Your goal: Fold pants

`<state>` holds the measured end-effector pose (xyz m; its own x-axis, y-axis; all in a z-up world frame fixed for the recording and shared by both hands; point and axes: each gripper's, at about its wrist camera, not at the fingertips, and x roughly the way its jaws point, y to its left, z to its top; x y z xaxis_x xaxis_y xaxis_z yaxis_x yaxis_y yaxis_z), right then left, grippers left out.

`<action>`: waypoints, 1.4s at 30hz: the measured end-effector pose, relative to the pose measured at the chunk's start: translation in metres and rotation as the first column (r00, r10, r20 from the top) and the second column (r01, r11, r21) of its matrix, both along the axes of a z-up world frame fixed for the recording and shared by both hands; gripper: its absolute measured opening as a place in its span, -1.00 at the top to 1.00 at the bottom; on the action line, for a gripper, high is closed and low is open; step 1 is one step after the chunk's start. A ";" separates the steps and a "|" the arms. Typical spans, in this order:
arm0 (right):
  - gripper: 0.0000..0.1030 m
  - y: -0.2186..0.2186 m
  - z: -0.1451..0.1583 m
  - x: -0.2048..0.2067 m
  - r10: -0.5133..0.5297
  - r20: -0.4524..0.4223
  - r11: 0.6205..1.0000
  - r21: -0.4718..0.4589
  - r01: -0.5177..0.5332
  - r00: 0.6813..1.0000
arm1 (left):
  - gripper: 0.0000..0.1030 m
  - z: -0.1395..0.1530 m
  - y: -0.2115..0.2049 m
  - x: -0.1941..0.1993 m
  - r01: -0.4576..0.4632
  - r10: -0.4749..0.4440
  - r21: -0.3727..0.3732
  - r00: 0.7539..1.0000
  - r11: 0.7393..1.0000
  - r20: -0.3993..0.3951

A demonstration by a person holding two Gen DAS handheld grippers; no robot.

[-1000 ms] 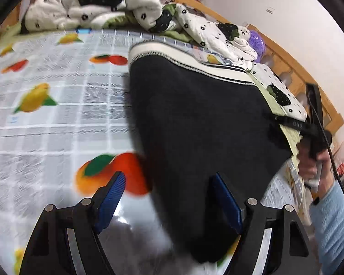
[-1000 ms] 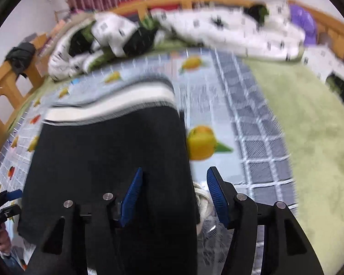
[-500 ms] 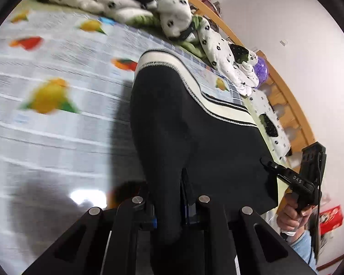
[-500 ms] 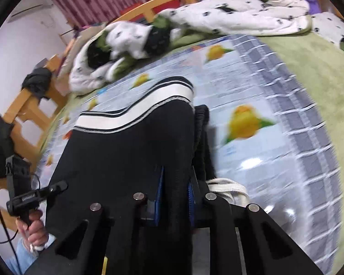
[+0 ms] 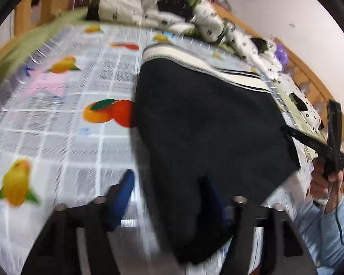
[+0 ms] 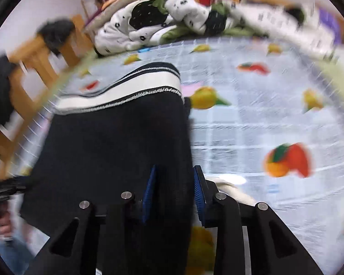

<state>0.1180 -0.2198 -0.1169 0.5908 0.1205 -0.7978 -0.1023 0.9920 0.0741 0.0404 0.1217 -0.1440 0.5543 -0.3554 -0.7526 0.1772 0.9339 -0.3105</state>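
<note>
On the bed, over a fruit-print sheet, the dark pants lie folded into a broad slab, the white striped waistband at the far end and the near edge by both grippers. The left gripper has its jaws spread wide; they have just been opening, and the near left edge of the pants lies between the blue pads without being pinched. The right gripper has also just been opening its jaws a little; the cloth's right edge runs between its pads, which stand just off it as far as the blur lets me judge, so I read it as let go.

This looks like the release after a fold. To do it well, I would draw both grippers straight back off the edge so the pads do not drag the top layer, then check that the side edges line up before the next fold. A rumpled quilt lies well beyond the waistband.
</note>
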 end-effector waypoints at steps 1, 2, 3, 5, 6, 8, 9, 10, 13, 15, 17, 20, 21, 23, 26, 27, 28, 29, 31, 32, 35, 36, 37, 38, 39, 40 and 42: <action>0.40 0.008 0.007 -0.011 0.012 0.030 0.998 -0.064 -0.010 0.999 | -0.31 0.001 0.002 -0.011 0.006 -0.006 -0.001 1.000 1.000 0.009; 0.40 0.013 0.013 -0.023 0.030 0.061 0.994 -0.105 -0.024 0.998 | -0.31 0.001 0.002 -0.023 0.014 -0.014 -0.001 1.000 1.000 0.009; 0.40 0.012 0.015 -0.032 0.041 0.078 0.992 -0.126 -0.031 0.996 | -0.31 0.000 0.001 -0.035 0.018 -0.018 0.009 1.000 1.000 0.006; 0.40 0.010 0.018 -0.049 0.054 0.090 0.991 -0.126 -0.042 0.994 | -0.31 -0.005 -0.007 -0.056 0.037 -0.037 0.065 0.999 0.997 0.009; 0.39 0.009 0.017 -0.057 0.052 0.087 0.994 -0.105 -0.042 0.995 | -0.31 -0.008 -0.011 -0.062 0.039 -0.041 0.108 0.999 0.993 0.012; 0.39 0.002 0.011 -0.066 0.033 0.057 0.998 -0.059 -0.030 0.998 | 0.01 -0.014 -0.024 -0.071 0.016 -0.026 0.223 0.999 0.975 0.040; 0.39 -0.001 0.008 -0.069 0.017 0.036 0.999 -0.033 -0.016 0.999 | 0.54 -0.016 -0.034 -0.068 -0.021 0.001 0.292 0.998 0.956 0.067; 0.39 -0.006 0.007 -0.071 -0.002 0.033 1.000 -0.008 0.003 0.999 | 0.79 -0.016 -0.041 -0.064 -0.044 0.017 0.317 0.996 0.948 0.087; 0.39 -0.009 -0.001 -0.077 -0.026 0.016 0.999 0.028 0.026 1.000 | 0.83 -0.007 -0.035 -0.057 -0.227 0.173 0.300 0.965 0.927 0.195; 0.39 -0.014 -0.010 -0.079 -0.041 -0.038 0.995 0.091 0.044 0.998 | 0.83 -0.022 -0.020 -0.043 -0.278 0.270 0.239 0.960 0.930 0.069; 0.39 -0.019 -0.023 -0.082 -0.037 -0.120 0.990 0.134 0.054 0.992 | 0.78 -0.028 -0.011 -0.044 -0.274 0.276 0.197 0.961 0.941 0.018; 0.39 -0.025 -0.017 -0.094 -0.043 -0.104 0.987 0.149 0.059 0.994 | 0.69 -0.015 -0.010 -0.055 -0.254 0.262 0.246 0.965 0.936 0.000; 0.39 -0.027 -0.011 -0.098 -0.046 -0.081 0.987 0.153 0.058 0.996 | 0.67 -0.007 -0.008 -0.060 -0.260 0.267 0.267 0.964 0.928 0.011; 0.36 -0.031 0.008 -0.109 -0.067 -0.008 0.986 0.151 0.068 0.998 | 0.15 0.012 -0.003 -0.068 -0.279 0.280 0.293 0.959 0.914 0.042; 0.25 -0.031 0.035 -0.106 -0.087 0.040 0.992 0.097 0.083 0.995 | -0.11 0.041 0.000 -0.063 -0.297 0.295 0.260 0.954 0.919 0.048; 0.25 -0.029 0.044 -0.102 -0.091 0.054 0.993 0.082 0.086 0.994 | -0.11 0.049 -0.002 -0.060 -0.301 0.298 0.234 0.953 0.924 0.049; 0.25 -0.027 0.053 -0.096 -0.095 0.070 0.994 0.064 0.090 0.993 | -0.11 0.059 0.000 -0.052 -0.306 0.302 0.197 0.952 0.932 0.049; 0.25 -0.024 0.062 -0.087 -0.094 0.086 0.995 0.046 0.090 0.992 | -0.12 0.065 0.000 -0.045 -0.304 0.300 0.165 0.953 0.938 0.054; 0.25 -0.019 0.074 -0.066 -0.079 0.115 0.997 0.022 0.077 0.990 | -0.12 0.079 0.001 -0.023 -0.294 0.286 0.111 0.955 0.949 0.085; 0.25 -0.015 0.078 -0.053 -0.065 0.127 0.998 0.012 0.064 0.990 | -0.11 0.082 -0.003 -0.014 -0.289 0.279 0.113 0.955 0.951 0.097; 0.20 0.000 0.082 -0.008 -0.033 0.128 0.999 -0.029 0.037 0.991 | -0.11 0.087 -0.014 0.034 -0.239 0.222 0.134 0.966 0.962 0.129; 0.14 0.004 0.081 0.004 -0.025 0.117 0.999 -0.030 0.029 0.993 | -0.11 0.086 -0.017 0.046 -0.230 0.211 0.146 0.968 0.962 0.136; 0.07 0.007 0.078 0.021 -0.017 0.101 1.000 -0.019 0.019 0.995 | -0.11 0.085 -0.020 0.062 -0.220 0.198 0.158 0.970 0.963 0.144; 0.05 0.009 0.073 0.037 -0.016 0.084 1.000 0.001 0.016 0.996 | -0.11 0.084 -0.024 0.069 -0.209 0.185 0.162 0.971 0.965 0.149; 0.00 0.010 0.068 0.047 -0.017 0.070 1.000 0.019 0.015 0.997 | -0.11 0.081 -0.025 0.079 -0.194 0.168 0.162 0.973 0.968 0.159; -0.11 0.009 0.057 0.060 -0.016 0.044 0.999 0.038 0.014 0.999 | -0.11 0.077 -0.025 0.084 -0.192 0.166 0.158 0.972 0.969 0.167; -0.16 0.007 0.032 0.078 -0.017 -0.009 0.999 0.049 0.018 1.000 | -0.11 0.062 -0.021 0.097 -0.214 0.193 0.141 0.970 0.967 0.149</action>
<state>0.1961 -0.2127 -0.0854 0.5863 0.1491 -0.7962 -0.0842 0.9888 0.1232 0.1371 0.1003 -0.0822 0.7017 -0.1092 -0.7040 0.0082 0.9894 -0.1453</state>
